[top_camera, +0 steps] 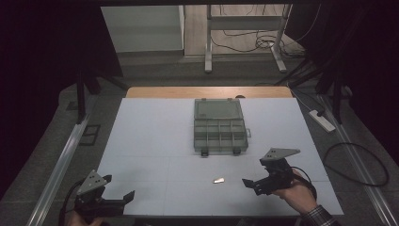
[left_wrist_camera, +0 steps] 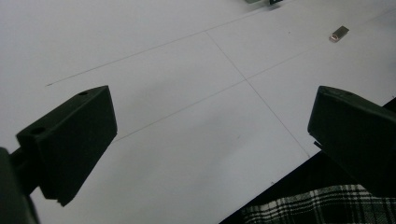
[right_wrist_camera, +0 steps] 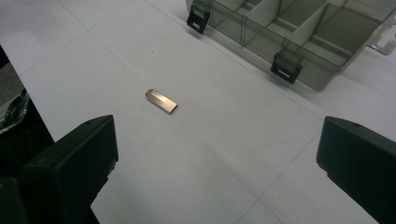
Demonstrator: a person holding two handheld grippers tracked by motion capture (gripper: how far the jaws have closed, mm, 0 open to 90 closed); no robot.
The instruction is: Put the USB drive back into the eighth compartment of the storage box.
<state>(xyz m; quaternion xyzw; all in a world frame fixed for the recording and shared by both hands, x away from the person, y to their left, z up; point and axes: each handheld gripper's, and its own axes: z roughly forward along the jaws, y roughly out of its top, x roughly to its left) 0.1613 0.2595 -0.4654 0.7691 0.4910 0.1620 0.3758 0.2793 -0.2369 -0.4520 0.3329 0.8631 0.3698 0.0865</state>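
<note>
In the high view the white bench takes up the middle of the frame, with its near edge along the bottom and a strip of bare wood at its far edge. A small metal stick lies flat on the bench in the lower middle, on its own, with bare white surface all round it. Its long axis runs nearly left to right across the frame, tilted a little. Above it, at the centre, sits a clear box with its lid laid open toward the top of the frame and its compartments showing. The right tongs hang just right of the stick, near but apart from it, released and pointing left toward it. The left tongs sit at the lower left close to the near bench edge, released too, well apart from the stick.

In the left gripper view the two black jaws stand wide apart with nothing between them. The stick is small at the upper right. The bench edge cuts across the lower right, with plaid cloth below it.

In the right gripper view the jaws are spread wide and hold nothing. The stick lies left of centre, its rounded end toward the upper left, its square end toward the lower right. The box fills the upper right, two black latches on its near wall, well apart from the stick, with open bench between them
</note>
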